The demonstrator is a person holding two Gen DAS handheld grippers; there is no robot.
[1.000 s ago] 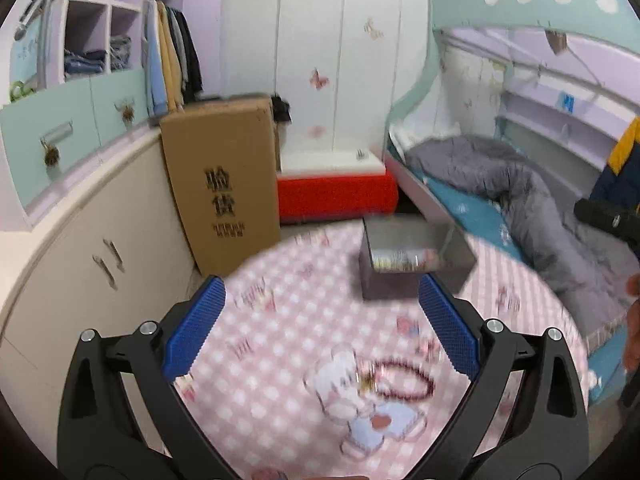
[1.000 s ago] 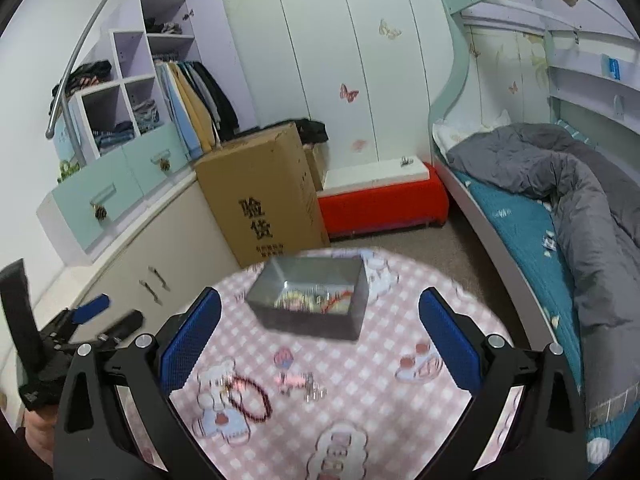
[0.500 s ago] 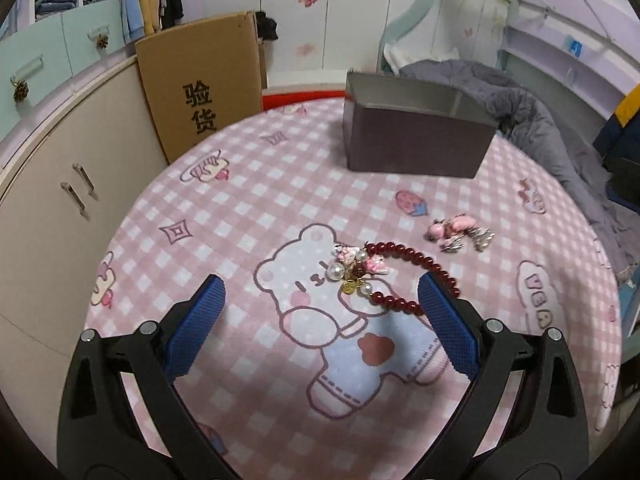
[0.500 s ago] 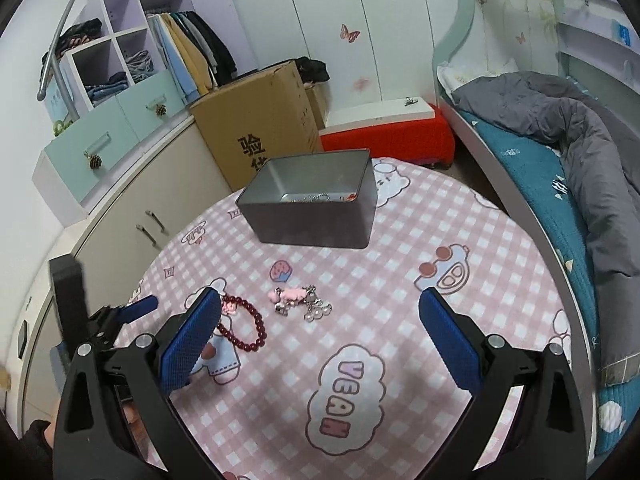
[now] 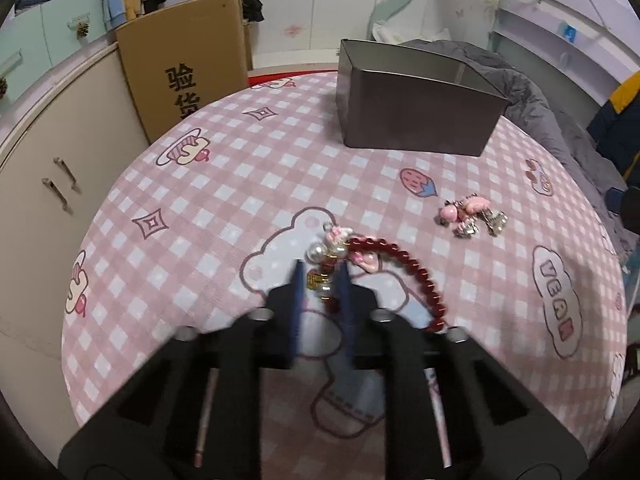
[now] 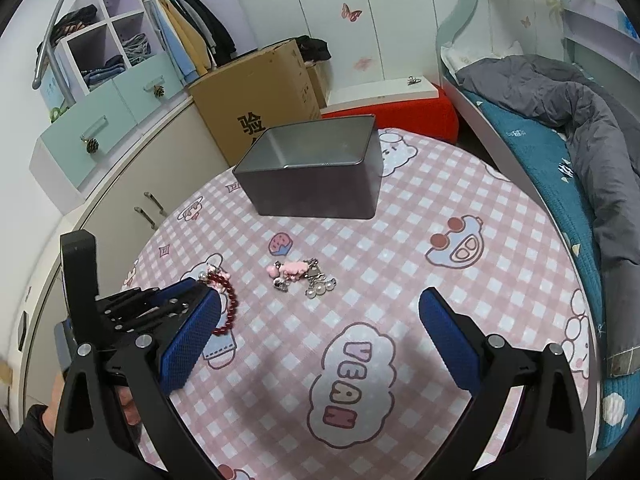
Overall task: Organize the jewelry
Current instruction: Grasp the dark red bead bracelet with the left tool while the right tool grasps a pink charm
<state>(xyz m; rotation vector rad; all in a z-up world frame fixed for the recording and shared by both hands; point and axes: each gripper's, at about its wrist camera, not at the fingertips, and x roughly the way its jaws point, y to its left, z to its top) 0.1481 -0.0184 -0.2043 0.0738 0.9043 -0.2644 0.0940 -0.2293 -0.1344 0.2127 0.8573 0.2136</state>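
Observation:
A red bead bracelet (image 5: 416,276) with pearl and gold charms lies on the pink checked tablecloth (image 5: 200,240). My left gripper (image 5: 320,280) points down at it, its jaws closing in on the charm end, which sits pinched between the blue pads. The right wrist view shows the same bracelet (image 6: 231,300) beside the left gripper (image 6: 200,292). A pink charm cluster with pearls (image 5: 470,216) (image 6: 300,274) lies loose to the right. Behind stands an open grey tin box (image 5: 416,112) (image 6: 316,192). My right gripper (image 6: 320,298) hangs open above the cloth, nothing between its fingers.
A cardboard box (image 5: 188,72) and a cream cabinet (image 5: 52,168) stand left of the round table. A red bench (image 6: 400,114) is behind it, and a bed with a grey duvet (image 6: 560,92) runs along the right. A person's hand (image 6: 128,404) holds the left gripper.
Both grippers have come down toward the table. The left jaws, wide open before, have closed around the bracelet's charm end. The right jaws stay wide.

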